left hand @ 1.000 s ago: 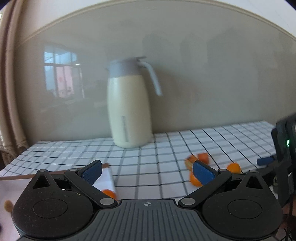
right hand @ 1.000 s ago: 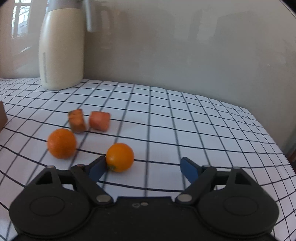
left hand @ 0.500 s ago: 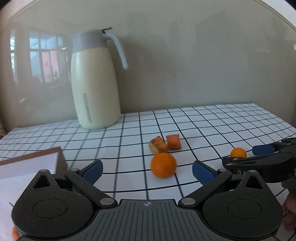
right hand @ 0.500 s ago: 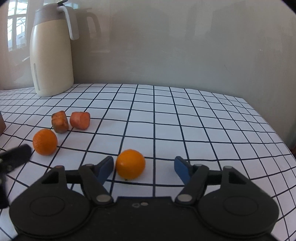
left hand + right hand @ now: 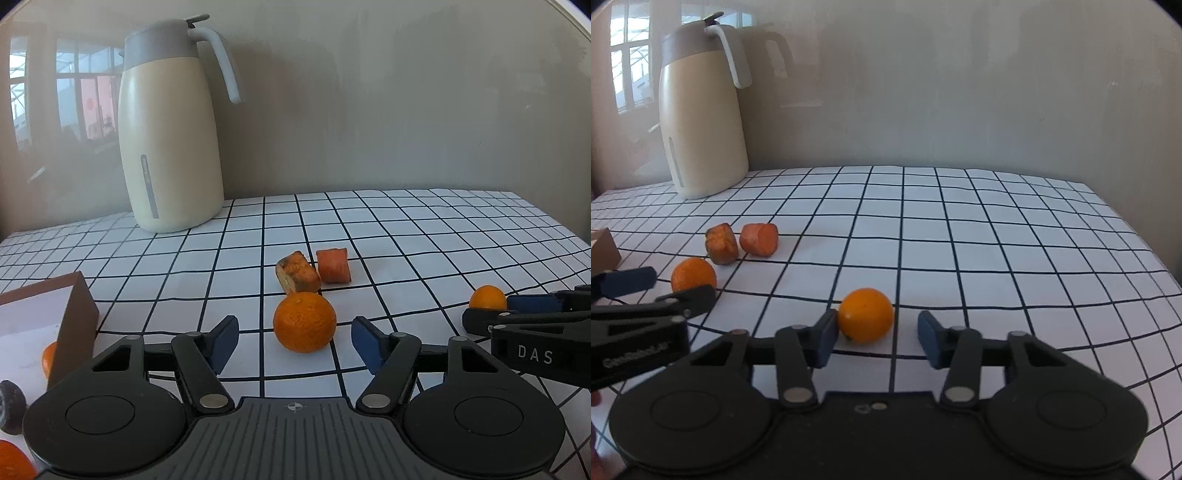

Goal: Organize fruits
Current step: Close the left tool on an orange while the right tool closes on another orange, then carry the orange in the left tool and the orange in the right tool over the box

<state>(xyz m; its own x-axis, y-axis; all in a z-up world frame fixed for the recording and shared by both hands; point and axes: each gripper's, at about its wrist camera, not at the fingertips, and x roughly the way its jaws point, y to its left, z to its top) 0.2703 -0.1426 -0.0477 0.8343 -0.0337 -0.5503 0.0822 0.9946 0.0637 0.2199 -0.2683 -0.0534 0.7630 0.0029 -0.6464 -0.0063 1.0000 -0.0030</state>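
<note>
The table (image 5: 424, 229), covered with a white cloth printed in a black grid, stands against a plain grey wall. A tall cream thermos jug with a grey lid and curved handle (image 5: 170, 140) stands upright at the back left of the table. A brown cardboard box with a white inside (image 5: 72, 314) sits at the left edge, with a piece of orange fruit partly visible inside it. The left tool (image 5: 291, 338) is half open and its jaws are closing; a rough-skinned round orange mandarin (image 5: 304, 321) lies on the cloth between the blue pads, which do not touch it. The right tool (image 5: 875, 338) is narrower and its jaws are also closing; a smooth round orange (image 5: 865, 315) lies between its pads, the left pad touching or just beside the fruit and the right pad clear of it. The two tools stand side by side, near each other. Just behind the mandarin lie two cut orange chunks, one browned (image 5: 297, 277) and one brighter (image 5: 333, 265), side by side and almost touching.
</note>
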